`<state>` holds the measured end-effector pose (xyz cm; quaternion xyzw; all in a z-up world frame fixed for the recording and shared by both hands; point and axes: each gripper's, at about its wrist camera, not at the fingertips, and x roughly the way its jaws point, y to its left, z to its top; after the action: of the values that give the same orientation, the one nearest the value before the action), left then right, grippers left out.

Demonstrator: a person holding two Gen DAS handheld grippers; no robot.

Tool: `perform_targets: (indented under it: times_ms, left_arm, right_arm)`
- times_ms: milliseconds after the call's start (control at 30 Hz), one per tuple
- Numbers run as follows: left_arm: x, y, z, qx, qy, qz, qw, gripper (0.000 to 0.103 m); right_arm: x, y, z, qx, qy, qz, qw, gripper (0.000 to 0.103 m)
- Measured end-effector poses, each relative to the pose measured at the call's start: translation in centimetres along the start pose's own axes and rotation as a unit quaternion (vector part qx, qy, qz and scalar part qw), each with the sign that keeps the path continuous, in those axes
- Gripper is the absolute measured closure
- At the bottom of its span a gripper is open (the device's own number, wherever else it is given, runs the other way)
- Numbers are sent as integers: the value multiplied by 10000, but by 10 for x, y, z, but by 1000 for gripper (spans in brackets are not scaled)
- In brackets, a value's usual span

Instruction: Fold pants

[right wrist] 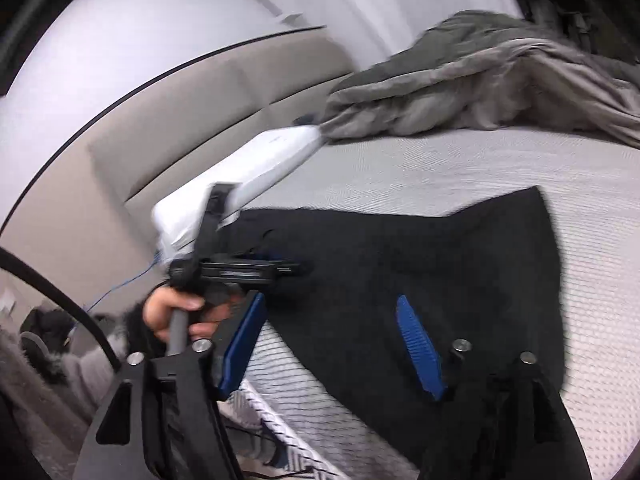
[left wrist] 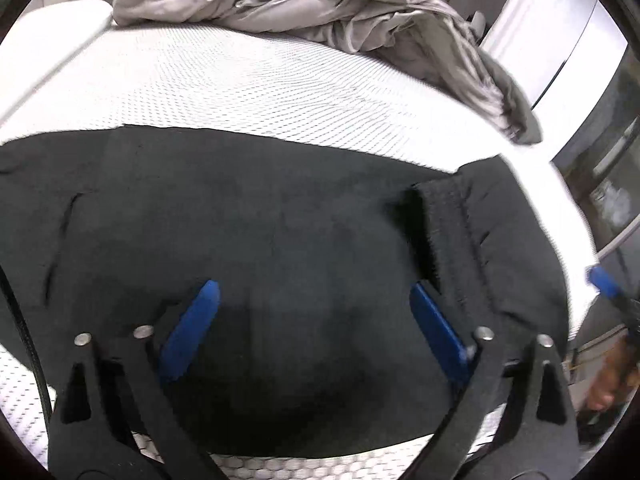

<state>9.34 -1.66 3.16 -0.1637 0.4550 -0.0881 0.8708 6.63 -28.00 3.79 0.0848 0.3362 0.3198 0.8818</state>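
A: Where are the black pants [left wrist: 248, 216]?

B: Spread flat on the white textured mattress [left wrist: 224, 80], along its near edge. In the left wrist view the dark cloth fills the middle of the frame, with a ribbed band [left wrist: 444, 224], the waistband or a cuff, I cannot tell which, turned up at the right side.

A: And the left gripper [left wrist: 316, 312]?

B: Its 2 blue fingers [left wrist: 192, 328] stand wide apart above the cloth, holding nothing. The right finger lies just beside that ribbed band.

A: The right gripper [right wrist: 332, 344]?

B: Also spread wide, nothing between its blue fingers [right wrist: 420, 348]. One finger is over the black cloth, the other over the mattress edge. The picture is blurred, so I cannot tell whether either touches.

A: Anything else in the right wrist view?

B: The person's left hand [right wrist: 176, 312] grips the handle of the other gripper, at the left of the pants. A white pillow [right wrist: 248, 168] sits against the beige padded headboard [right wrist: 180, 104].

A: And at the far side of the bed?

B: A crumpled grey blanket [left wrist: 320, 8], well apart from the pants.
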Motion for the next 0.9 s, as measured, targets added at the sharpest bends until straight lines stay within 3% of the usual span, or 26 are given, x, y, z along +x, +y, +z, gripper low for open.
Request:
perform_targets:
  times_ms: [33,100,233,367,467,633,700,767,800,900]
  left_arm:
    - [1,2,1,-156,31,-347,9993,35]
    - [5,-1,2,-348,159,-921,9950,56]
    - [27,-19,-9,-370,775,-1555,9841,60]
    - [44,-27,-14,-469,1047,-1665,9793,60]
    - [50,-30,-14,-540,1129,-1831,9751,56]
    - [86,-42,-13,-950,1452,-2478,9532,56]
    - [97,-52,-10,-1049,1438,-2556,9503,60]
    - [99,-62,-8,-1098,1261,-2682,9488,73]
    - [98,-70,-6,-984,1144,-2696,9511,85]
    - [78,-83,1,-672,768,-2374,9660,87]
  right_arm:
    - [-1,-11,-2,165,-22,-170,9997,27]
    - [-6,-36,-10,542,-55,-683,9962,27]
    - [2,-76,-27,903,436,-1325,9861,27]
    - [25,-114,-43,1322,875,-2084,9651,32]
    - [25,-121,-46,1310,851,-2047,9663,33]
    - [15,-125,-50,1315,848,-1988,9675,33]
    - [12,-127,-52,1362,799,-1907,9689,33]
    - [6,-129,-56,1403,784,-1873,9691,33]
    - [3,-127,-55,1418,774,-1864,9691,33]
    - [7,-122,-47,1458,727,-1719,9716,33]
